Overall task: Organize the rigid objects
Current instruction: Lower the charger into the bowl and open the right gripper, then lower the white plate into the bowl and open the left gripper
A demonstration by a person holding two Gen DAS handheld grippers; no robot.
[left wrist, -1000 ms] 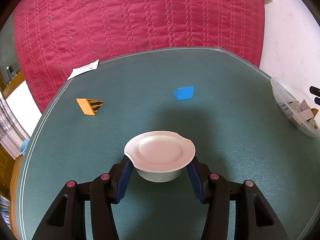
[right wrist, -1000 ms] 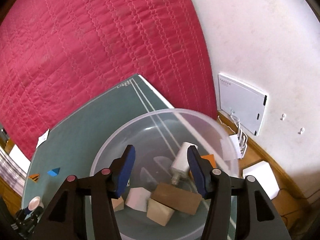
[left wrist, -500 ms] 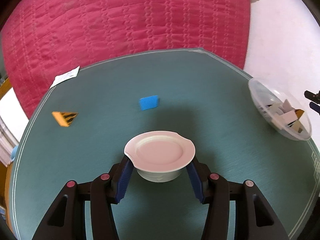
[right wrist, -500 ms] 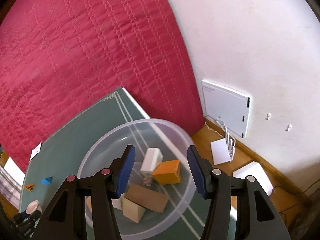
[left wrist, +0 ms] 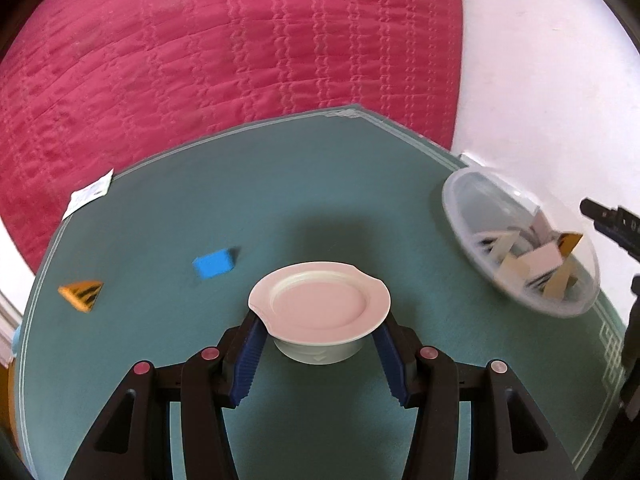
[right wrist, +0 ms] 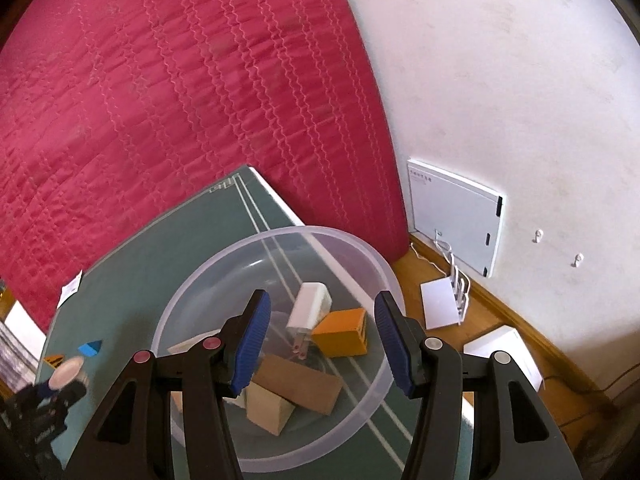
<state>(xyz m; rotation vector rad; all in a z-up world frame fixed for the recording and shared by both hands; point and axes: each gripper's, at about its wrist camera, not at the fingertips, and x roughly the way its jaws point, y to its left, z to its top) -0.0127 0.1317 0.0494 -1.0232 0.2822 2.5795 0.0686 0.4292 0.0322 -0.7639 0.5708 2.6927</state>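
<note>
My left gripper [left wrist: 318, 354] is shut on a small white dish [left wrist: 319, 304] and holds it above the green table [left wrist: 280, 200]. A blue block [left wrist: 213, 264] and an orange striped wedge [left wrist: 82, 294] lie on the table to the left. A clear plastic bowl [right wrist: 208, 288] holds several blocks, among them an orange block [right wrist: 342, 337], a white charger [right wrist: 310, 308] and a brown block [right wrist: 298, 386]. My right gripper [right wrist: 320, 340] is open and empty above this bowl. The bowl [left wrist: 460, 208] also shows at the right in the left wrist view.
A red quilted cover [left wrist: 240, 48] hangs behind the table. A white paper slip [left wrist: 90, 194] lies at the far left table edge. A white panel [right wrist: 454, 222] leans on the wall and white boxes [right wrist: 506, 350] sit on the wooden floor to the right.
My left gripper has swung right with the dish, so the blocks slid left in view and the bowl came nearer. My right gripper has risen above the bowl, still open.
</note>
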